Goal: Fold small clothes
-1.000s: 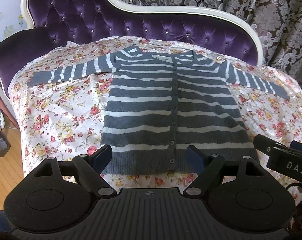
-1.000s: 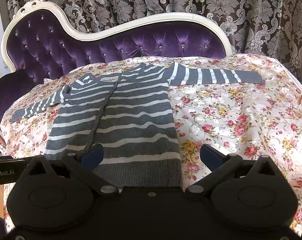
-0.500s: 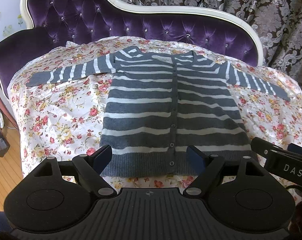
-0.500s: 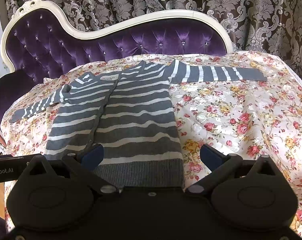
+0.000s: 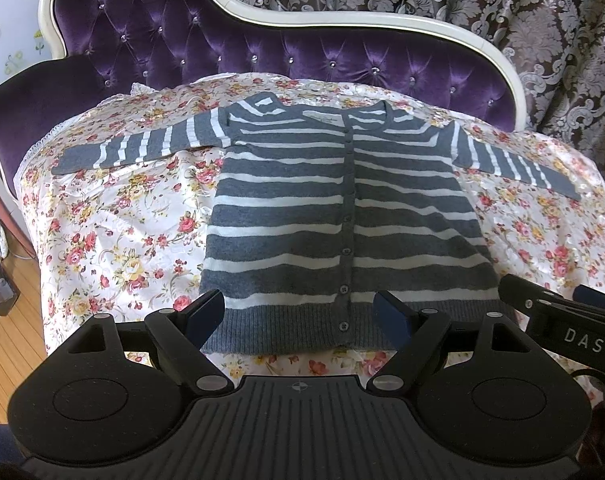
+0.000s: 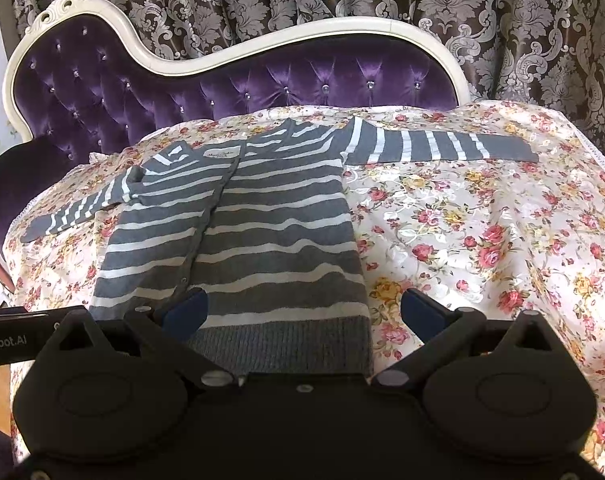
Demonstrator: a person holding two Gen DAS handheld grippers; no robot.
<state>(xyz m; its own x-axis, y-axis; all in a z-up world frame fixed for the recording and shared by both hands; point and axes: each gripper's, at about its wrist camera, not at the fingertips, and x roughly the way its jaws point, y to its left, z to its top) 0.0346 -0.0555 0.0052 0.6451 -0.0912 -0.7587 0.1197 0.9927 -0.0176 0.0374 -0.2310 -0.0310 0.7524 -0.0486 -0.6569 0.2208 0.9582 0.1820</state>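
Beside cardigan (image 5: 342, 216), floorboards (image 5: 6, 336), left view only.

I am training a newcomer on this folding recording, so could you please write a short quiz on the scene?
1. True or false: the striped cardigan lies flat with both sleeves spread out.
2. What covers the sofa under it: A plain sheet, B floral cloth, C towel?
3. Does the left tool or the right tool hold fabric?

Key: 1 true. 2 B. 3 Neither; both are open above the hem.
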